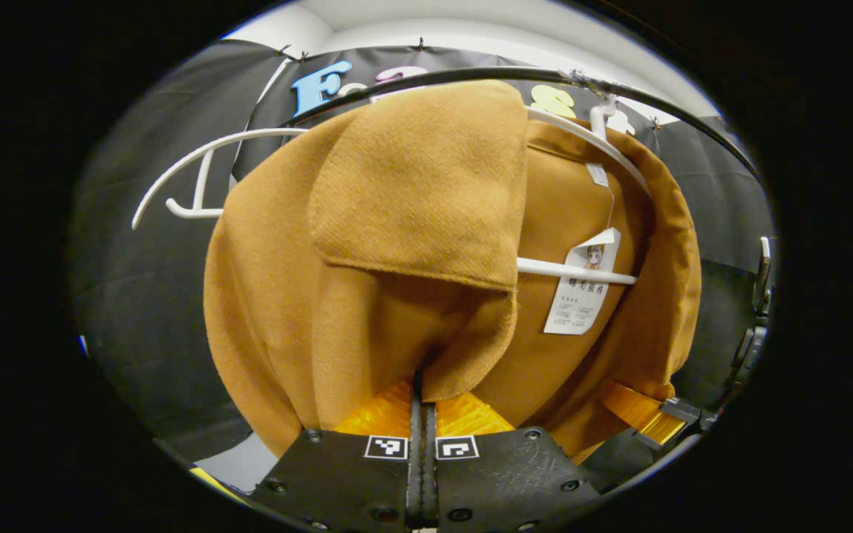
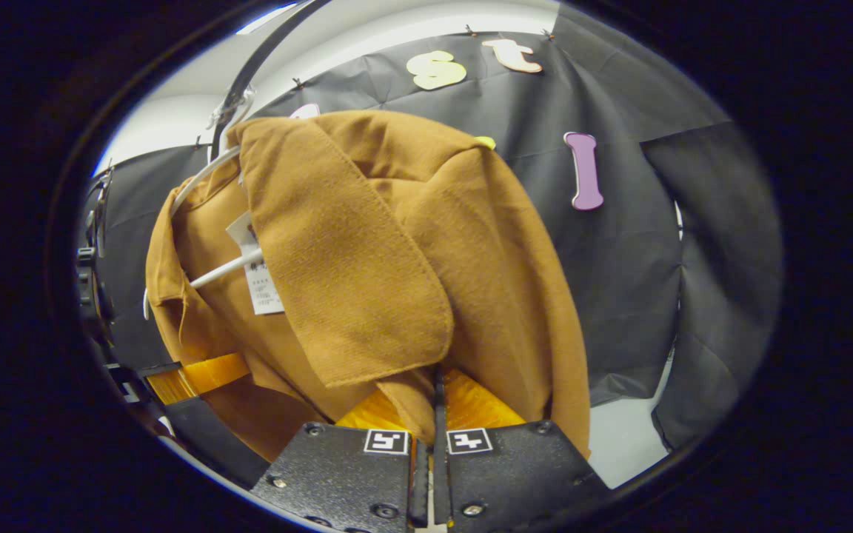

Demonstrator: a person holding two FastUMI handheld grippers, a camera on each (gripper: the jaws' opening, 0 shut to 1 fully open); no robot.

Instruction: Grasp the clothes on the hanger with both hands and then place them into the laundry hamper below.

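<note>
A tan-brown garment [image 1: 367, 244] hangs on a white hanger [image 1: 197, 166] from a dark rail [image 1: 471, 74]. My left gripper [image 1: 420, 403] is shut on a fold of the garment near its collar, cloth pinched between both fingers. In the right gripper view the same garment [image 2: 367, 244] drapes over the hanger [image 2: 208, 275]. There my right gripper [image 2: 434, 400] is shut on a fold at the other side of the collar. A white paper tag [image 1: 582, 289] dangles from the hanger bar. The right gripper [image 1: 649, 418] also shows at the lower right of the left gripper view.
Black cloth walls [image 2: 619, 259] close in the booth behind the garment. A strip of pale floor [image 2: 630, 437] shows at the lower right of the right gripper view. The left gripper [image 2: 189, 377] appears at the lower left there. The hanger's left arm [image 1: 175, 207] is bare.
</note>
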